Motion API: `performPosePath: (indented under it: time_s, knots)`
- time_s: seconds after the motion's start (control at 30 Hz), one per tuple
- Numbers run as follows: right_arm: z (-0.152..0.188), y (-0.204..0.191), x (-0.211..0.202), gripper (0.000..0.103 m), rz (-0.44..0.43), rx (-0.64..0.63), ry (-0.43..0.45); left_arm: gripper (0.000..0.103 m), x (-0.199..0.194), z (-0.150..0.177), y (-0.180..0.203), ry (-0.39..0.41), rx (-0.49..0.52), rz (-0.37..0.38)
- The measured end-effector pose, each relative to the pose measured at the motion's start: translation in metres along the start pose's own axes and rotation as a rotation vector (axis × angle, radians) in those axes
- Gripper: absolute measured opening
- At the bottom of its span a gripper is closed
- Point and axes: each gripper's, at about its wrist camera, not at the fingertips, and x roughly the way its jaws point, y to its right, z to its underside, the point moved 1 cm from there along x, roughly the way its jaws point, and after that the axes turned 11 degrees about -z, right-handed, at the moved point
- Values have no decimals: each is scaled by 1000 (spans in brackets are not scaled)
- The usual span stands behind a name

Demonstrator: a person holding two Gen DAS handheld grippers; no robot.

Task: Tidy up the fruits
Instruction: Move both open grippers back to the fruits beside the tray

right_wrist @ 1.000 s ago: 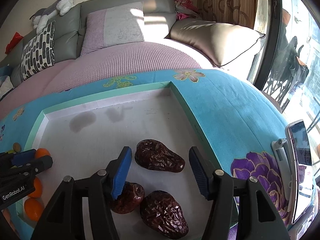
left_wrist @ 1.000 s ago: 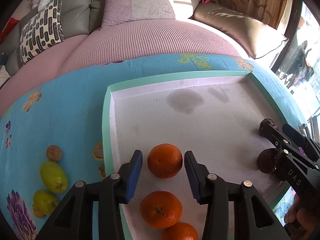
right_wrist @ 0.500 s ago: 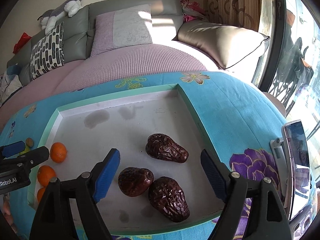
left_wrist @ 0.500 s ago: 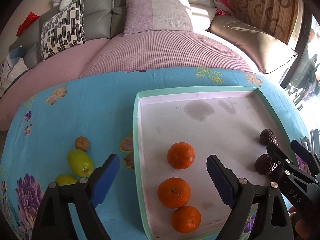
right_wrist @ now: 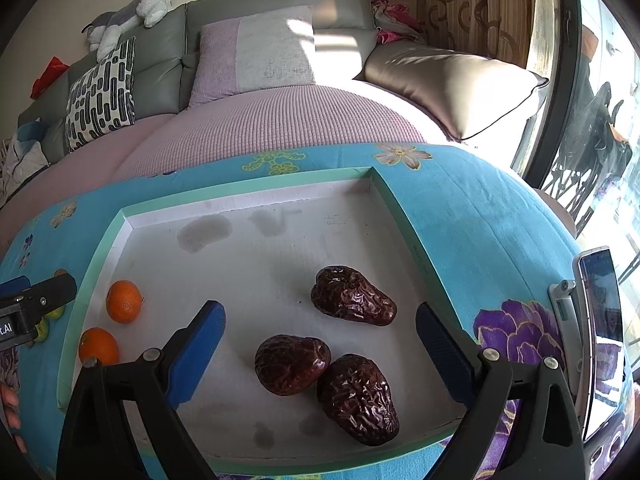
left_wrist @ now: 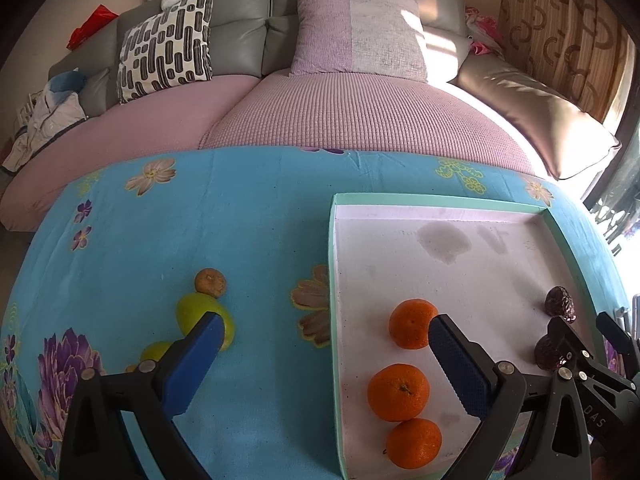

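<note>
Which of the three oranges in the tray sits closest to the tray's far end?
The orange beside the left gripper's right finger; the other two lie nearer the camera in a line behind it.

The tablecloth [left_wrist: 248, 240] is matt woven cloth. The tray [right_wrist: 248, 256] looks like matt foam board, stained. The dates [right_wrist: 352, 296] are glossy and wrinkled; the oranges [left_wrist: 398, 392] finely dimpled. Gripper pads [left_wrist: 460, 364] are ribbed rubber.

The right gripper [left_wrist: 592, 340] body reads "DAS"; the left gripper [right_wrist: 24, 304] shows "t.AI".
</note>
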Motion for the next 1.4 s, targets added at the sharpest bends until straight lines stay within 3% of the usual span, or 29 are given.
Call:
performPosePath:
  time_s: [0.43,0.9,1.2,1.4]
  knots:
    - [-8,-27,0,96,-30,-46,-15,103,7,-4,-21,27,18,5]
    - [-9,-38,6,96,-4,43,-49,103,16,-3,-58,49,52,-9]
    - [-16,-64,4,96,-56,58,-5,103,14,5,-104,70,-9,-32]
    - [-17,-94,14,96,-66,16,-28,103,15,7,-139,74,-77,-26]
